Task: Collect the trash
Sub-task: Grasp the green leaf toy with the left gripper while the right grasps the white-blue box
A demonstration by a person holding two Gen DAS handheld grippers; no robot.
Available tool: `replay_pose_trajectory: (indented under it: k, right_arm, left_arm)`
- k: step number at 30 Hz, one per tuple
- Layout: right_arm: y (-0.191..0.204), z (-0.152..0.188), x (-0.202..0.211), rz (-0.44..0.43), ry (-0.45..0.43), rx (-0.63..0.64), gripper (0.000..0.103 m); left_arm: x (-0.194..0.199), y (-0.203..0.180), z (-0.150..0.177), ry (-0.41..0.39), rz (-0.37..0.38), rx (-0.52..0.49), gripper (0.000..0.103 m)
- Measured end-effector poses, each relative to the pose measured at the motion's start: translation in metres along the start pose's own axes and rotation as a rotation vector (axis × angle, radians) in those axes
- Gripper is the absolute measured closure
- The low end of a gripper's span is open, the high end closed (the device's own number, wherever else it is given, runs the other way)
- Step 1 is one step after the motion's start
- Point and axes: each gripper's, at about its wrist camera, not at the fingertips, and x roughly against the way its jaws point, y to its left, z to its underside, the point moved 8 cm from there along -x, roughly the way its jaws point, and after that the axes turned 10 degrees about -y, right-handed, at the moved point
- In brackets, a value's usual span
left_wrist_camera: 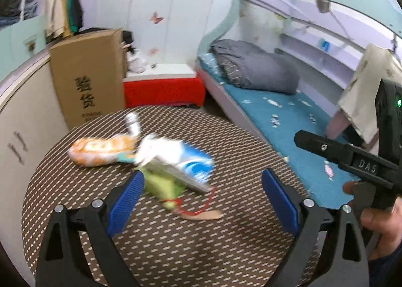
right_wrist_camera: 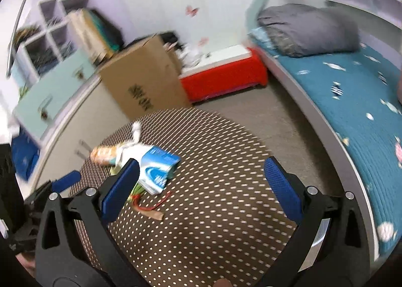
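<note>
A heap of trash lies on the round brown dotted table (left_wrist_camera: 176, 249): an orange wrapper (left_wrist_camera: 100, 151), a blue and white carton (left_wrist_camera: 186, 163), a green wrapper (left_wrist_camera: 160, 183) and a red string with a tan stick (left_wrist_camera: 203, 212). My left gripper (left_wrist_camera: 203, 186) is open and empty, just short of the heap. In the right wrist view the carton (right_wrist_camera: 157, 168), orange wrapper (right_wrist_camera: 104, 155) and stick (right_wrist_camera: 153, 214) lie left of centre on the table (right_wrist_camera: 213, 224). My right gripper (right_wrist_camera: 201, 173) is open and empty above the table, to the right of the heap.
A tall cardboard box (left_wrist_camera: 88, 78) stands behind the table by a cabinet (left_wrist_camera: 22, 111). A red-sided bench (left_wrist_camera: 163, 90) sits at the back wall. A bunk bed with a teal mattress (left_wrist_camera: 289, 116) and grey bedding (left_wrist_camera: 253, 65) runs along the right.
</note>
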Motion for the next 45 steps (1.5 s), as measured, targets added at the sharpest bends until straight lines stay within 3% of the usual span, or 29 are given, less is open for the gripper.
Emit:
replay_pose_trajectory:
  k: [10,20,23,26,34,40,41,42,43,45]
  right_arm:
    - [0.054,0.037,-0.065,-0.094,0.136,0.221,0.006]
    - [0.091,0.06,-0.134,-0.179,0.268,0.416,0.006]
    - [0.091,0.062,-0.142,-0.198,0.252,0.425,0.011]
    - [0.086,0.053,-0.128,-0.241,0.219,0.348,0.022]
    - [0.058,0.042,-0.088,-0.251,0.174,0.209,0.044]
    - [0.061,0.047,-0.088,-0.22,0.171,0.237,0.043]
    - [0.062,0.048,-0.09,-0.21,0.169,0.247,0.042]
    - [0.065,0.049,-0.095,-0.185,0.169,0.273,0.039]
    - [0.066,0.05,-0.099,-0.175,0.167,0.286,0.037]
    - [0.071,0.051,-0.108,-0.165,0.162,0.309,0.034]
  left_arm:
    - [-0.01,0.068,0.035,0.056,-0.101,0.046,0.011]
    - [-0.024,0.089,0.051,0.093,-0.136,0.05,0.011]
    - [-0.03,0.088,0.051,0.097,-0.135,0.048,0.011]
    - [-0.035,0.082,0.05,0.102,-0.126,0.034,0.011]
    - [-0.069,0.055,0.053,0.148,-0.09,-0.02,0.011]
    - [-0.098,0.047,0.049,0.175,-0.084,-0.016,0.011]
    - [-0.101,0.046,0.048,0.178,-0.075,-0.011,0.02]
    - [-0.103,0.043,0.049,0.187,-0.063,-0.012,0.039]
    - [-0.104,0.041,0.05,0.185,-0.077,-0.04,0.043]
    - [-0.104,0.036,0.051,0.184,-0.056,-0.044,0.064]
